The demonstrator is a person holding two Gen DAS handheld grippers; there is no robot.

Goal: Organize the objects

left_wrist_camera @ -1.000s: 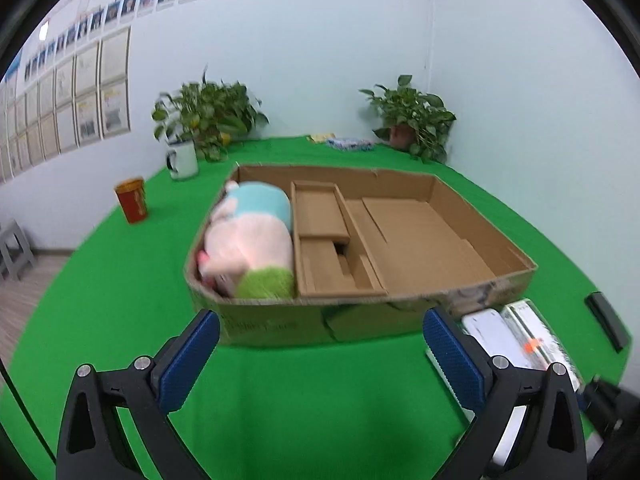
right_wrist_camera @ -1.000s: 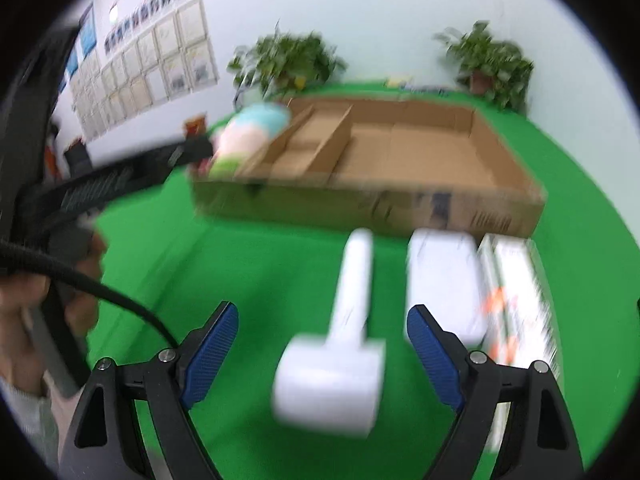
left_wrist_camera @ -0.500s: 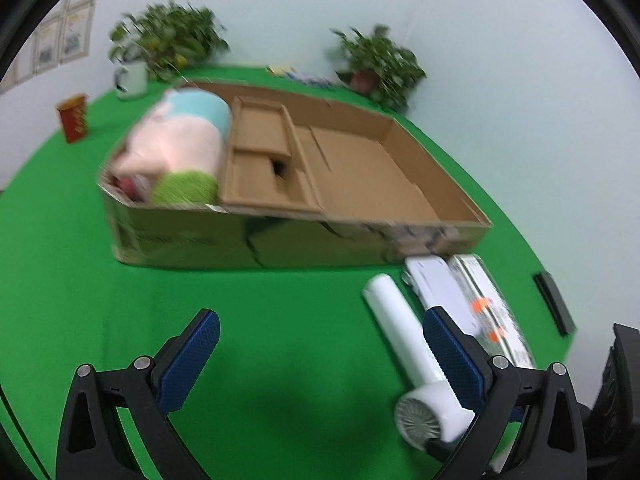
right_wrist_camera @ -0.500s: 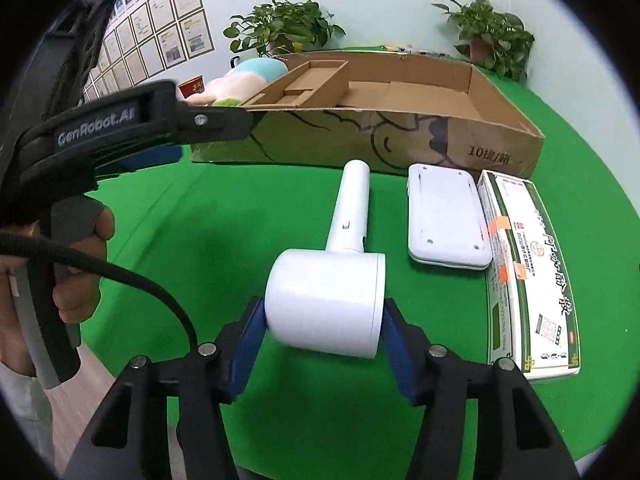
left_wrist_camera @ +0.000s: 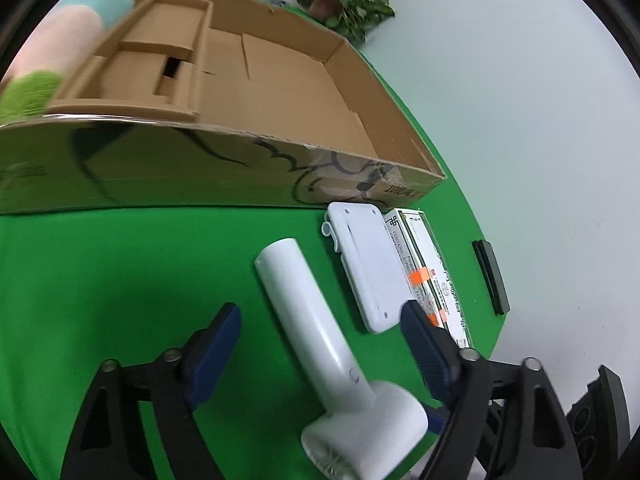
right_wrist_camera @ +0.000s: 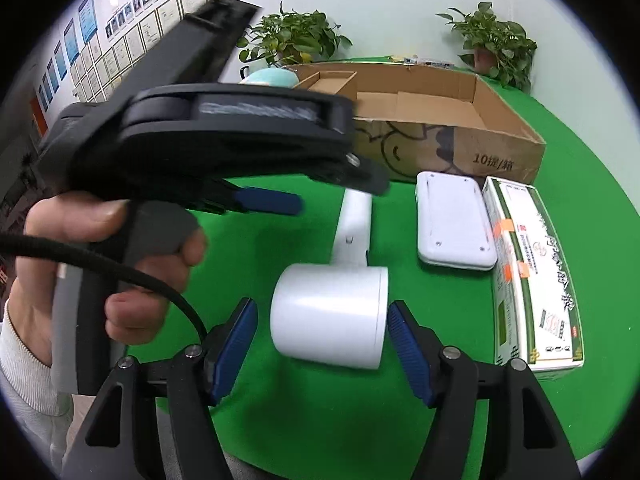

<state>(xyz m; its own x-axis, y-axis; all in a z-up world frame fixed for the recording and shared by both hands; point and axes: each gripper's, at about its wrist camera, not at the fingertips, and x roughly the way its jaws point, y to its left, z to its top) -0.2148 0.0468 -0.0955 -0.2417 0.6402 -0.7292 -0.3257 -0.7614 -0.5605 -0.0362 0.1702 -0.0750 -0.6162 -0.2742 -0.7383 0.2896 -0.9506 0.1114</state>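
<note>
Right claw spread around white hair dryer head, pads apart from it; left claw spread over dryer handle.

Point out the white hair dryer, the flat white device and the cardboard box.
white hair dryer (right_wrist_camera: 332,316), right wrist view, on the round barrel.
flat white device (right_wrist_camera: 450,220), right wrist view, middle of its back face.
cardboard box (left_wrist_camera: 288,88), left wrist view, bare floor of the large compartment.
</note>
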